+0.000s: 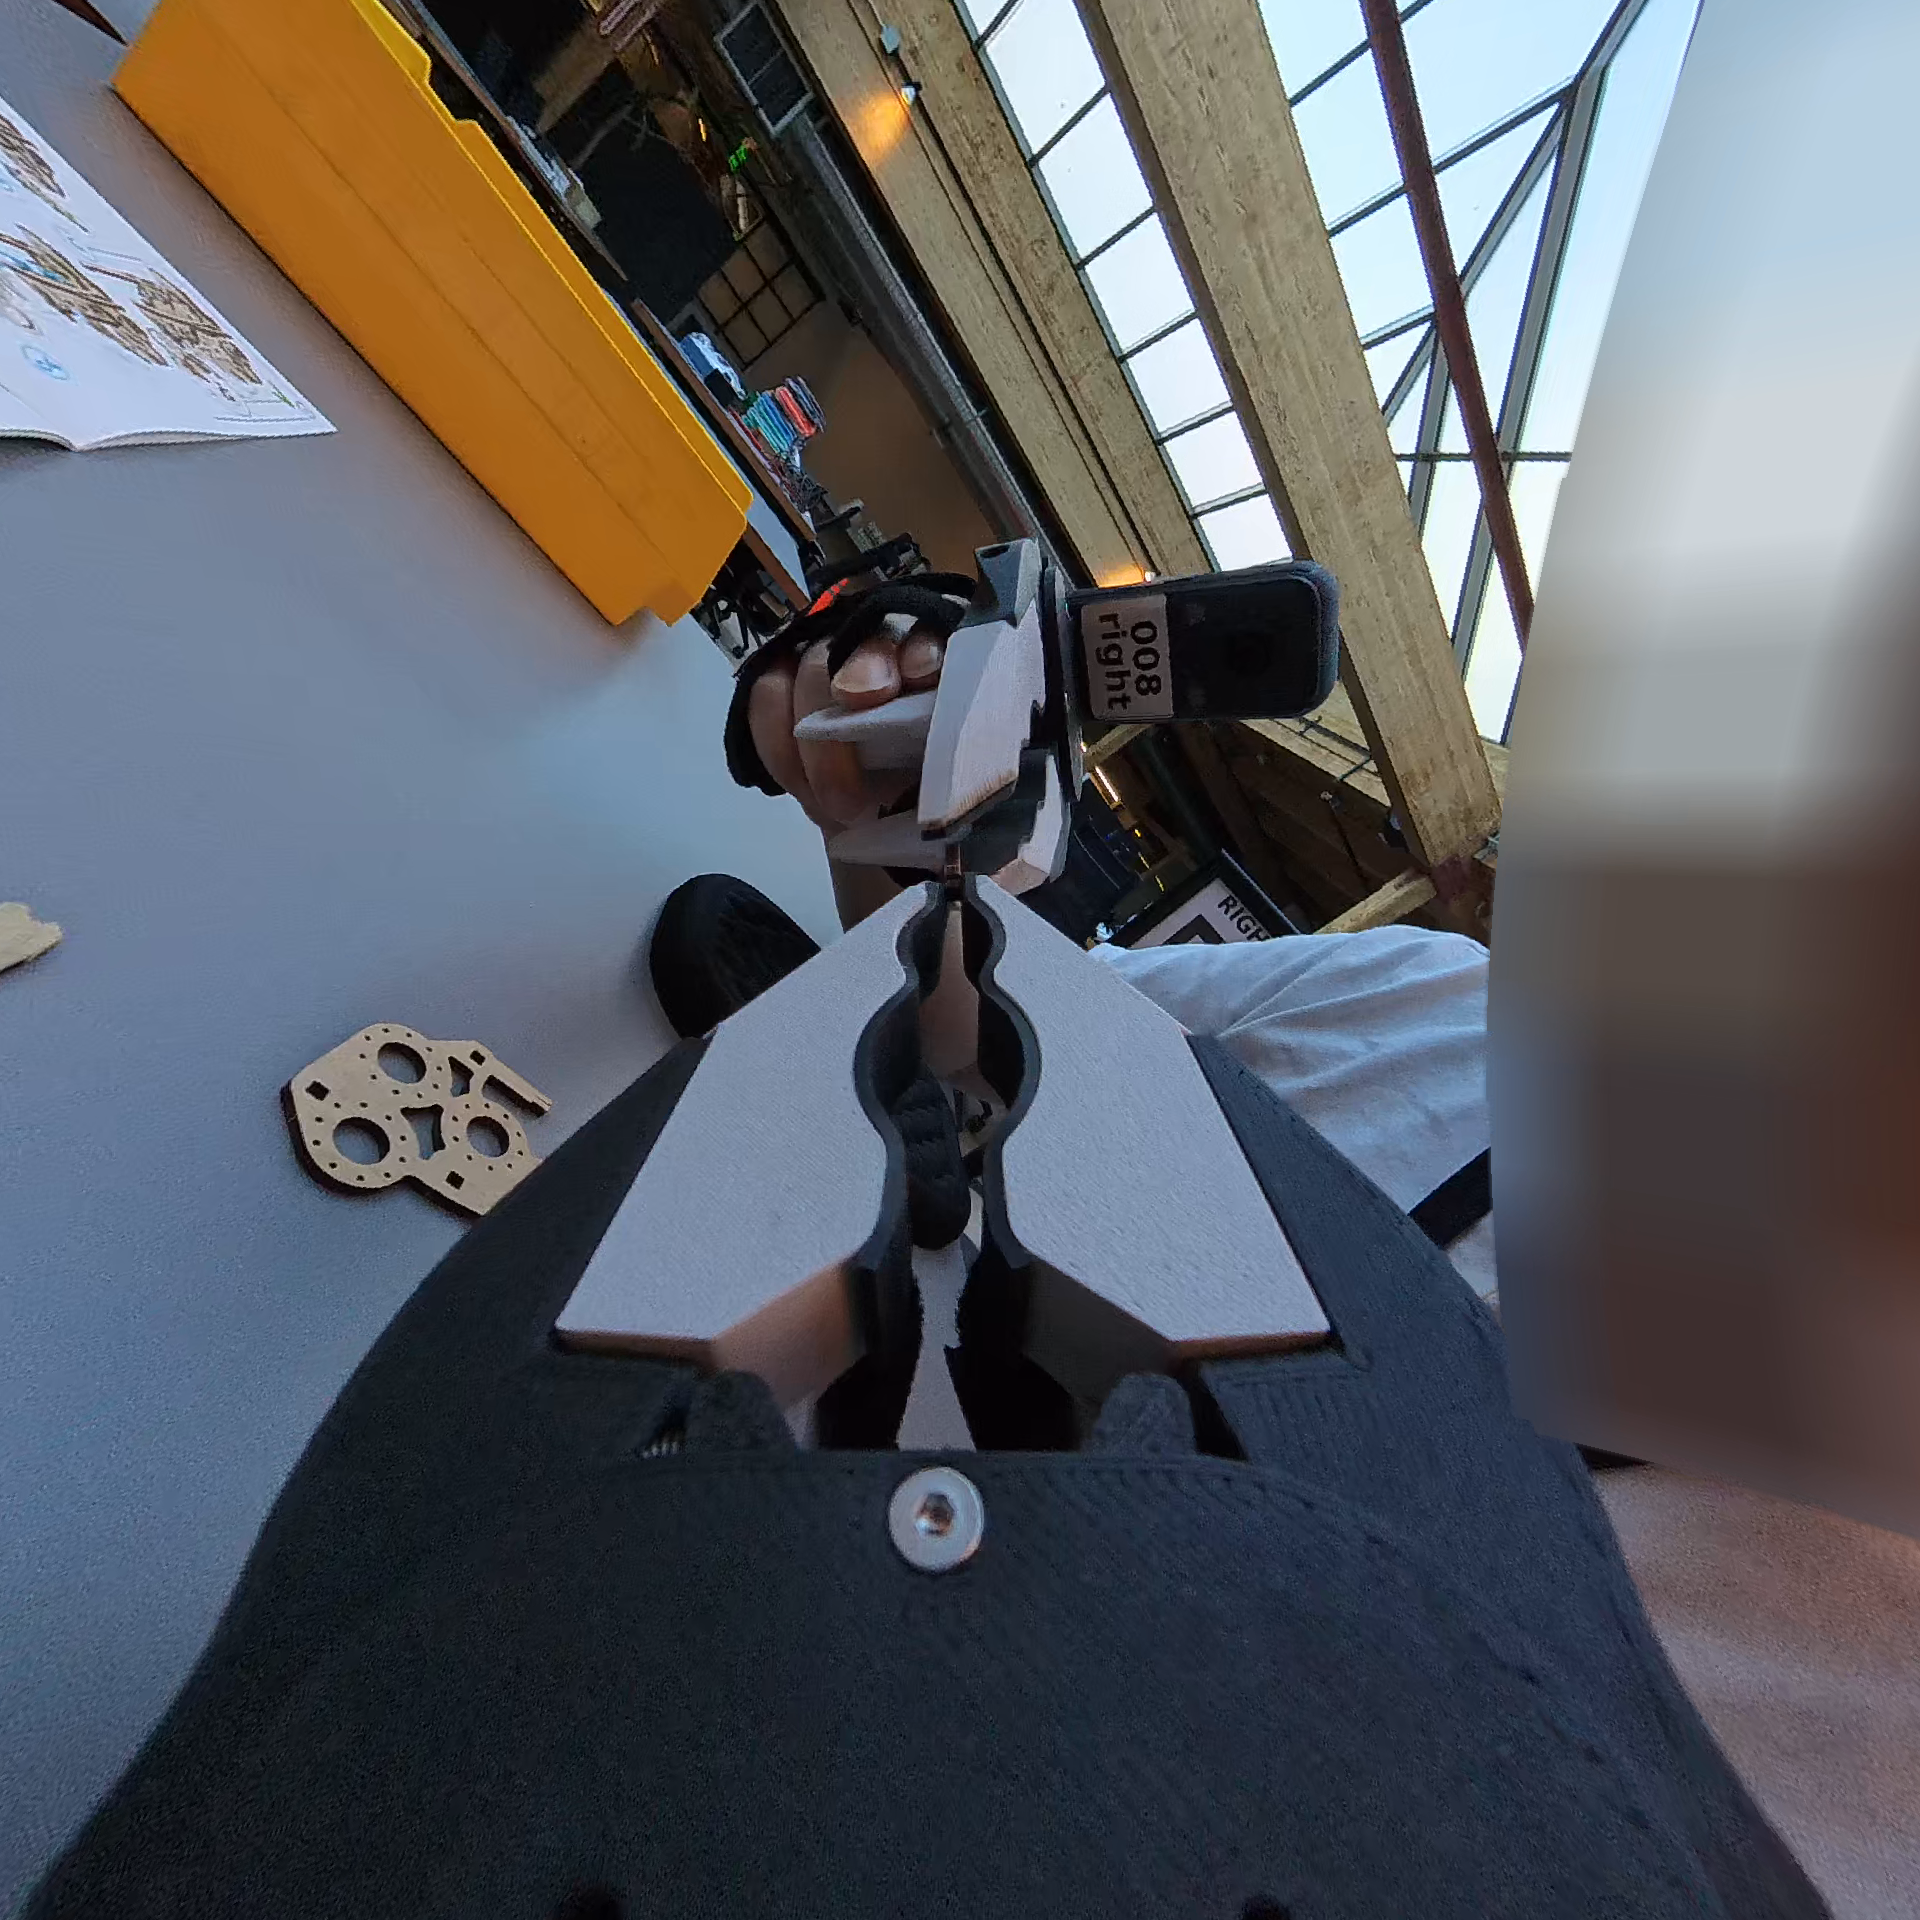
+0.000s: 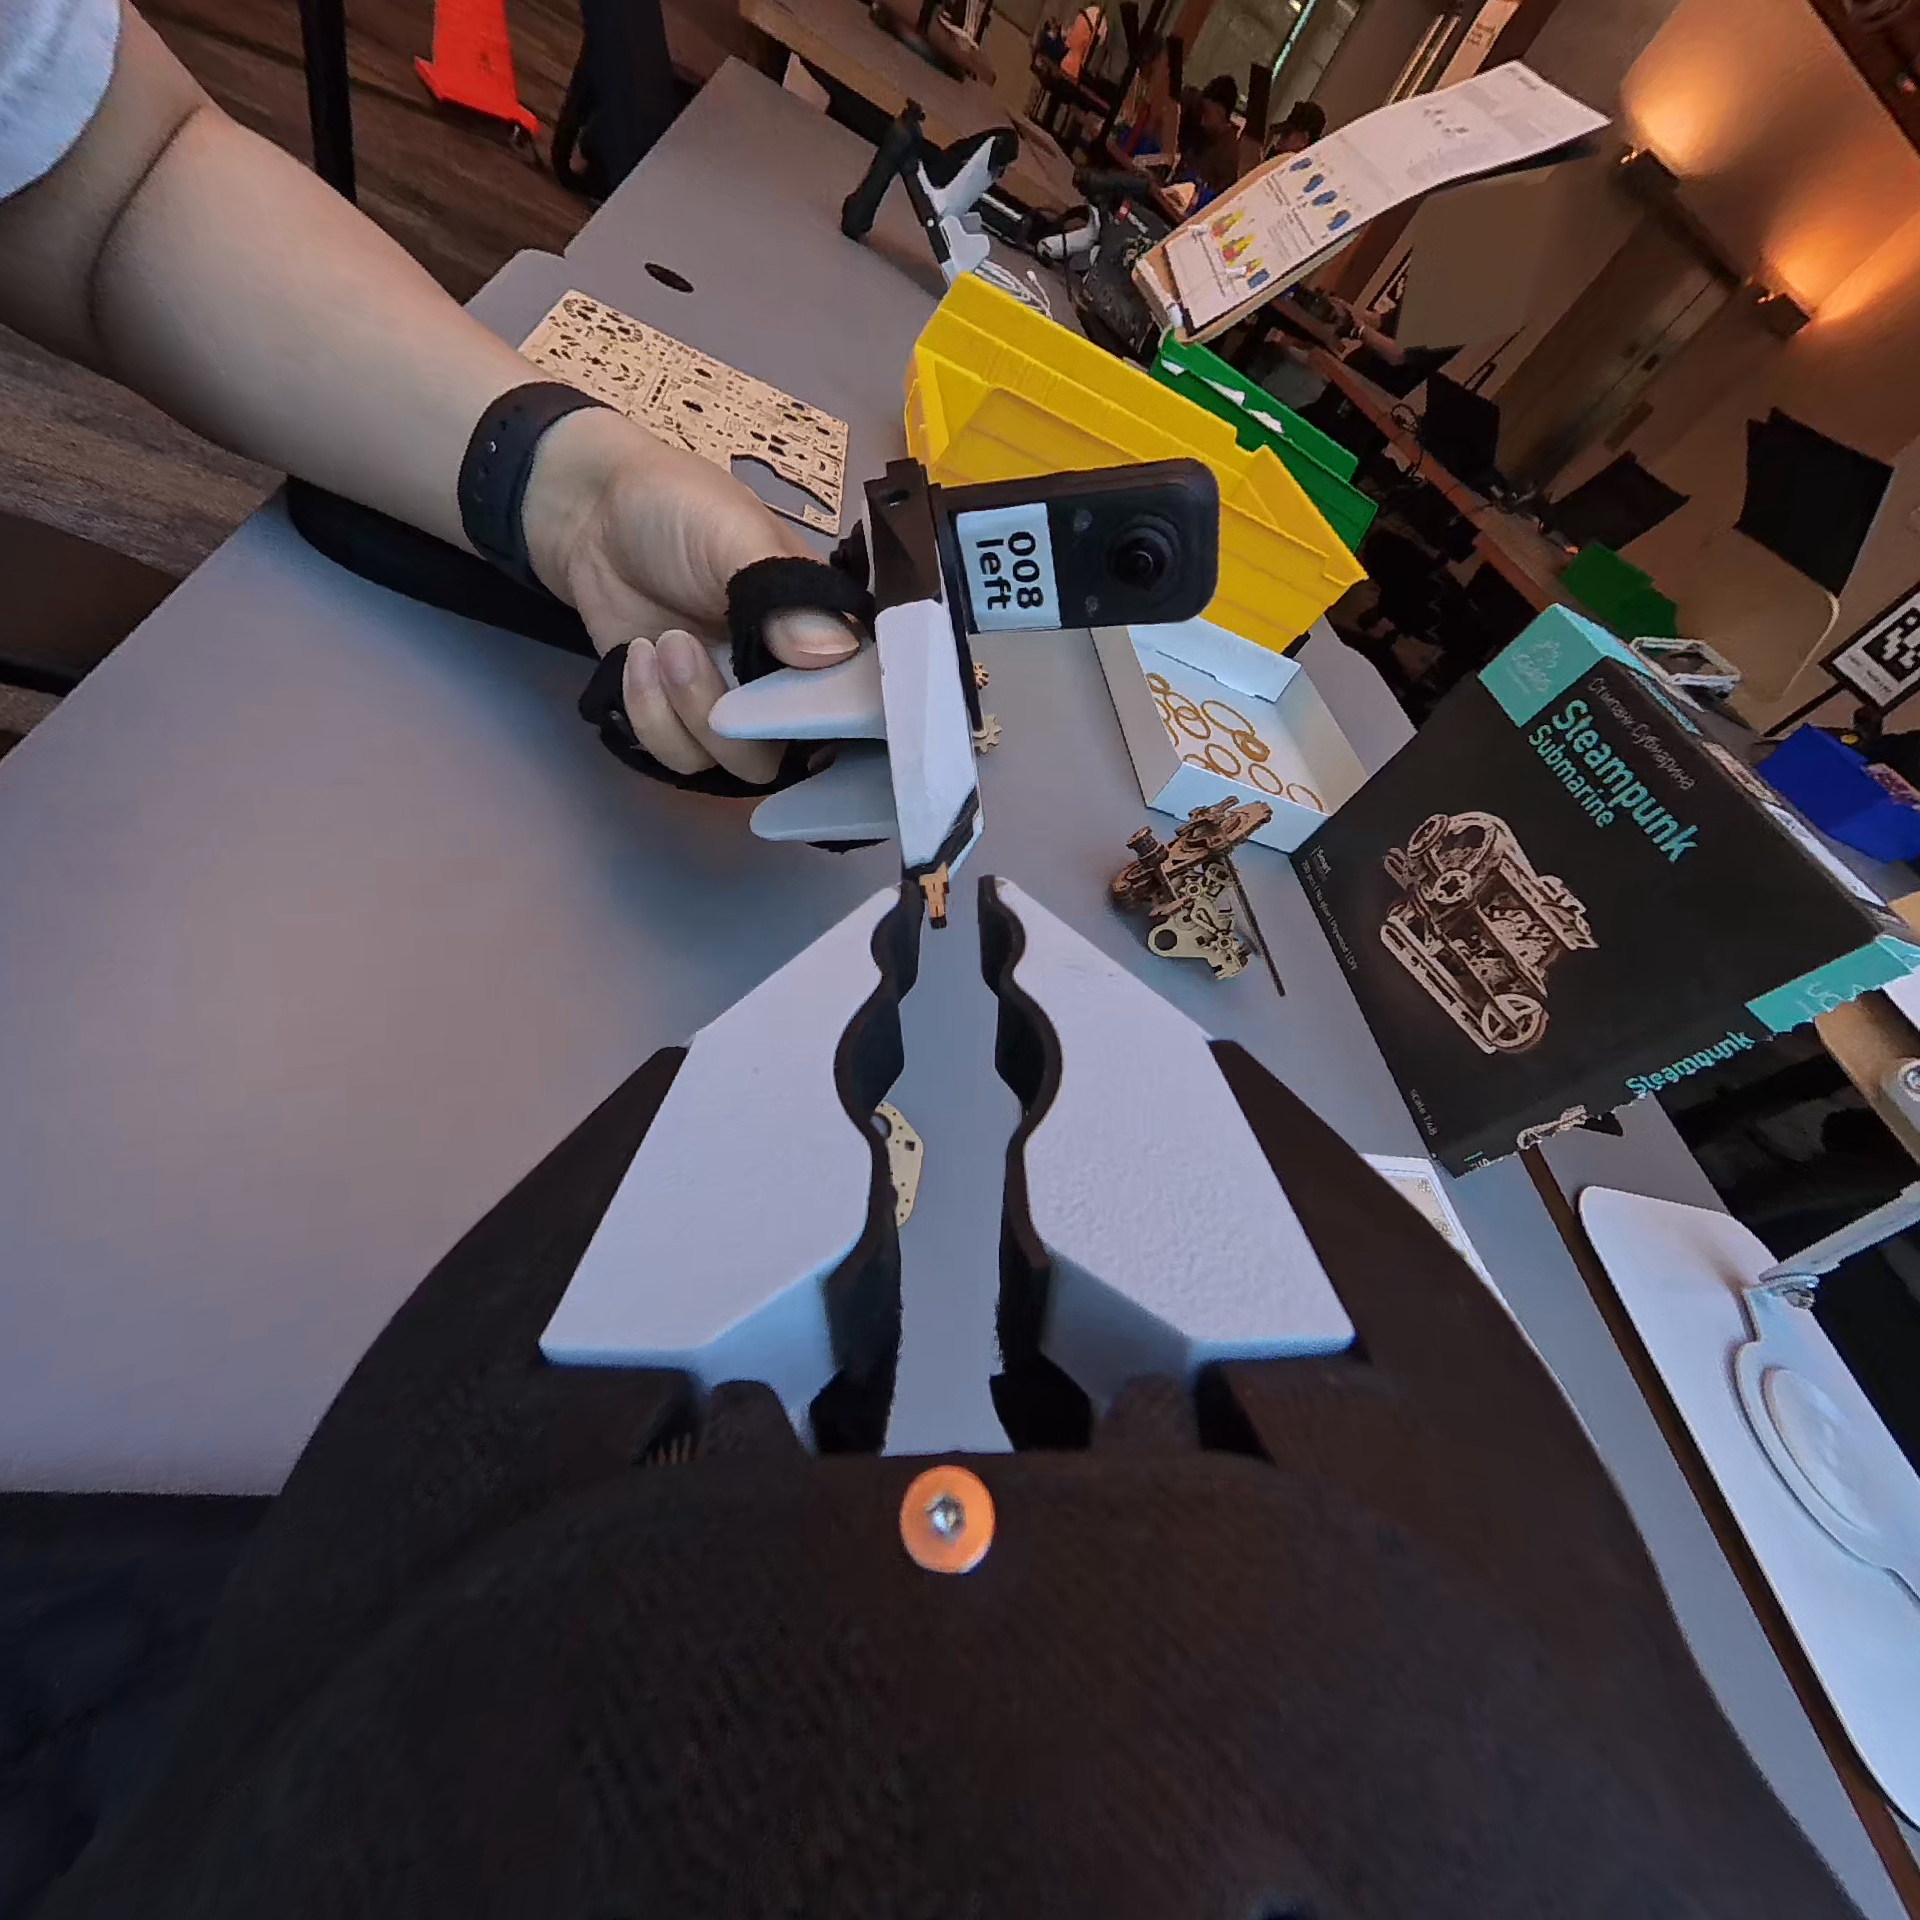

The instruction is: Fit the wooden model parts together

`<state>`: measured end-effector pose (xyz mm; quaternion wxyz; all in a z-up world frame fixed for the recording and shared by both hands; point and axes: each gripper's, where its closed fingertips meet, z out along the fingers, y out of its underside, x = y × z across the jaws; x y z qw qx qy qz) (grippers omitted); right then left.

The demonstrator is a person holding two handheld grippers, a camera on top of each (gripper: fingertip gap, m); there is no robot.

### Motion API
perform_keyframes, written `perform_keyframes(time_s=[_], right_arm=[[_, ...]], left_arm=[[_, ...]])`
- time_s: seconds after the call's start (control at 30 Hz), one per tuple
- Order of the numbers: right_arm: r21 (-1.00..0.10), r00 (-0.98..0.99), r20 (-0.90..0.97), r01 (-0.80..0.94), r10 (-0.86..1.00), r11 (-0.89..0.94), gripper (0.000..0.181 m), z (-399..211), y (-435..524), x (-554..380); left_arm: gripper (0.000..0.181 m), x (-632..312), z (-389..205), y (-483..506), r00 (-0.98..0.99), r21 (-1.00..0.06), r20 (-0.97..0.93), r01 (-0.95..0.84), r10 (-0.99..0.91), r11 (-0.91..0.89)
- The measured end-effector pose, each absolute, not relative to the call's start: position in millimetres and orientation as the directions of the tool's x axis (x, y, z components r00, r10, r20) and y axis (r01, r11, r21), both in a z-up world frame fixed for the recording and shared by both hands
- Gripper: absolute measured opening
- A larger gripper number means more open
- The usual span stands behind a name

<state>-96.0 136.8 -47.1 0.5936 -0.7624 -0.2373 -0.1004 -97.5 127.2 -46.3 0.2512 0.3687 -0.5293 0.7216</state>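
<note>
My left gripper (image 1: 953, 896) is shut on a tiny wooden part (image 1: 953, 871) pinched at its tips. In the right wrist view the left gripper (image 2: 940, 860) points down at me, with the tiny part (image 2: 936, 896) sticking out below it. My right gripper (image 2: 954, 891) is open by a narrow gap, held tip to tip with the left one. The part sits just inside that gap, beside the left fingertip (image 2: 912, 906). The right gripper (image 1: 951, 840) also shows in the left wrist view. A flat wooden plate with round holes (image 1: 416, 1127) lies on the grey table.
A partly built wooden model (image 2: 1195, 894), a dark kit box (image 2: 1558, 914) and a white tray of rings (image 2: 1226, 727) stand to the right. Behind are a yellow bin (image 2: 1091, 457), a green bin (image 2: 1268, 426) and a wooden parts sheet (image 2: 686, 405). An instruction booklet (image 1: 104, 312) lies at the left. Both grippers' tips are close together, under 4 cm apart.
</note>
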Motion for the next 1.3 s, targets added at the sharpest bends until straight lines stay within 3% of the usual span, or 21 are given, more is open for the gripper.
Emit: perform_keyframes(time_s=[0.73,1.07,1.13,1.2,1.3], right_arm=[[-0.835,0.839,0.479,0.527,0.259,-0.161,0.004,-50,137,-104],[-0.834,0.842,0.464,0.520,0.275,-0.183,0.004,-51,134,-103],[-0.845,0.874,0.390,0.465,0.288,-0.265,0.004,-58,130,-92],[-0.805,0.910,0.305,0.404,0.281,-0.434,0.004,-80,122,-68],[-0.679,0.953,0.100,0.276,0.287,-0.680,0.004,-120,111,-52]], left_arm=[[0.001,-103,-48,126,-0.534,-0.501,0.844,-0.818,0.052,-0.282],[0.005,-101,-50,125,-0.550,-0.526,0.835,-0.803,0.007,-0.280],[0.023,-92,-50,134,-0.572,-0.565,0.817,-0.767,-0.077,-0.304],[0.024,-85,-56,145,-0.638,-0.682,0.731,-0.683,-0.240,-0.260],[0.032,-69,-88,163,-0.698,-0.862,0.410,-0.507,-0.587,0.001]])
